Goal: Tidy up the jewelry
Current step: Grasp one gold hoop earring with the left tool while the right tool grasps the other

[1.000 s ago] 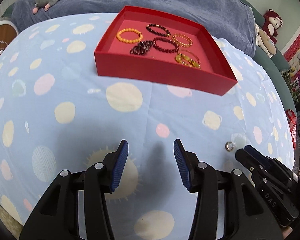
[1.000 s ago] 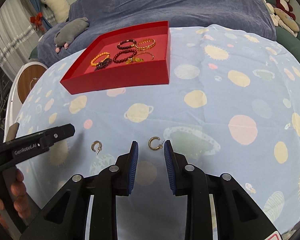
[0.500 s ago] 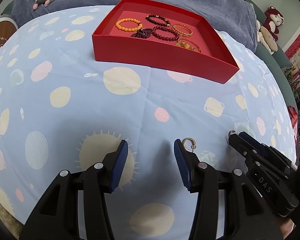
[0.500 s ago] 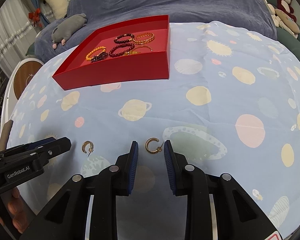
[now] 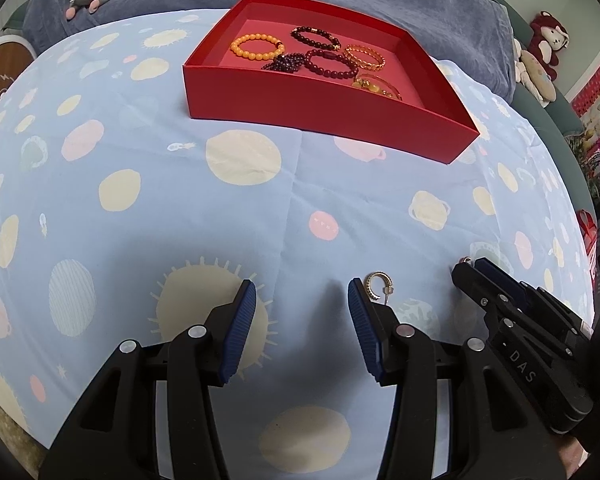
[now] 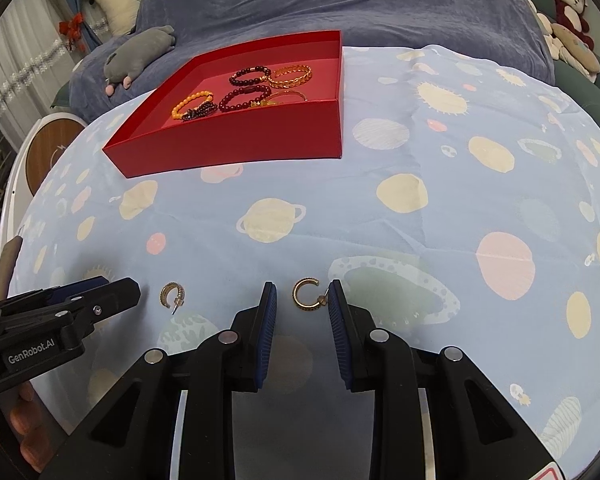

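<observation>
1. Here, the left gripper (image 5: 302,300) hung over the blue planet-print cloth (image 5: 140,220) with its blue-padded jaws spread apart and nothing between them.
2. A gold hoop earring (image 5: 378,286) lay flat on the cloth just beyond the tip of that gripper's right-hand finger, outside the gap, very close to the pad; whether they touched could not be told.
3. The right gripper (image 6: 302,300) was also parted, more narrowly, and held nothing.
4. A second gold hoop earring (image 6: 306,294) lay on the cloth at the far end of the right gripper's jaws, in line with the gap; its post end sat against or just beside the tip of the right-hand pad, and the pads did not press on it.
5. In the right wrist view the first earring lay on the cloth between the two grippers, just beside the left gripper's tip.
6. A red tray (image 5: 332,116) stood farther back on the cloth, well apart from both earrings.
7. Inside it lay an orange bead bracelet (image 5: 256,46), two dark red bead bracelets (image 5: 330,64), a dark beaded bunch (image 5: 282,62), a gold chain bracelet (image 5: 366,56) and an amber-gold piece (image 5: 376,86) near the tray's front wall.
8. Fingers of a person's hand (image 6: 26,420) showed under the left gripper's body.
9. A grey plush toy (image 6: 140,54) lay on the dark blue blanket (image 6: 340,4) behind the tray.
</observation>
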A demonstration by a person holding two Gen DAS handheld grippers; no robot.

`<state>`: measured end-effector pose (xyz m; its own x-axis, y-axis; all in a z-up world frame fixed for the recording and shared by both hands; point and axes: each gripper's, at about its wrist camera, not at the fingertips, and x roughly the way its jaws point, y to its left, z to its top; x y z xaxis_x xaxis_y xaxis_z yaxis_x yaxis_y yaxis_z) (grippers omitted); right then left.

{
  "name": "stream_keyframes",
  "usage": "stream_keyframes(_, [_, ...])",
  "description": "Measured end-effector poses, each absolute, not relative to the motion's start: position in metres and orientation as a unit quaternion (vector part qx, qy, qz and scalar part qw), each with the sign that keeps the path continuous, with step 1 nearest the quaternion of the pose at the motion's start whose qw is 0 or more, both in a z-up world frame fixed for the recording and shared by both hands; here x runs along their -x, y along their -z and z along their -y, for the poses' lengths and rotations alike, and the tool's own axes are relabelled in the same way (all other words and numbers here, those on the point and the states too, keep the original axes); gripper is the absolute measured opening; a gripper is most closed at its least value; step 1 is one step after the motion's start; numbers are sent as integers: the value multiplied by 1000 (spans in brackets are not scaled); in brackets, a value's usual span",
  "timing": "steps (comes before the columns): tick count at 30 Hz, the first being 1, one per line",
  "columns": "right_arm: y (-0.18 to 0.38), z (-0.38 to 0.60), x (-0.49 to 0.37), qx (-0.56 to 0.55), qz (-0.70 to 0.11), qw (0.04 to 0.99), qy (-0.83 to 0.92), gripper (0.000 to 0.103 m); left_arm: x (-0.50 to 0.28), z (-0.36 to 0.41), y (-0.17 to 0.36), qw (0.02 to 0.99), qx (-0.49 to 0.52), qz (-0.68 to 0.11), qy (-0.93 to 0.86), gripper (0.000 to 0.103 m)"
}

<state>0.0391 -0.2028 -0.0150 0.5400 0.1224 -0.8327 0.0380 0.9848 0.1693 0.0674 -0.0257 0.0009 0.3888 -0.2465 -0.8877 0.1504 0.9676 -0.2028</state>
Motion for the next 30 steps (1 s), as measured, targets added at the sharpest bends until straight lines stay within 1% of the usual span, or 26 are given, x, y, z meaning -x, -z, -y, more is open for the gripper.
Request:
stream_keyframes(3, [15,201,-40,-76,-477,875,-24,27,-66,26,-1,832,44,-540,119,47])
stream_keyframes(7, [16,200,-39,-65,-475,877,-20,24,-66,27,-1,832,45,-539,119,48])
stream_keyframes(9, [16,201,-38,-65,-475,877,-17,18,-65,28,-1,832,46,-539,120,49])
stream_keyframes(10, [16,203,-38,-69,-475,877,-17,17,-65,28,-1,832,46,-539,121,49])
stream_keyframes(14, [16,207,-35,-78,-476,876,-17,17,-62,33,-1,831,44,-540,126,51])
stream_keyframes(28, [13,218,-19,-98,-489,867,-3,17,-58,69,0,832,17,-532,155,51])
stream_keyframes(30, [14,219,-19,-99,-489,866,-2,17,-57,73,1,837,5,-526,151,47])
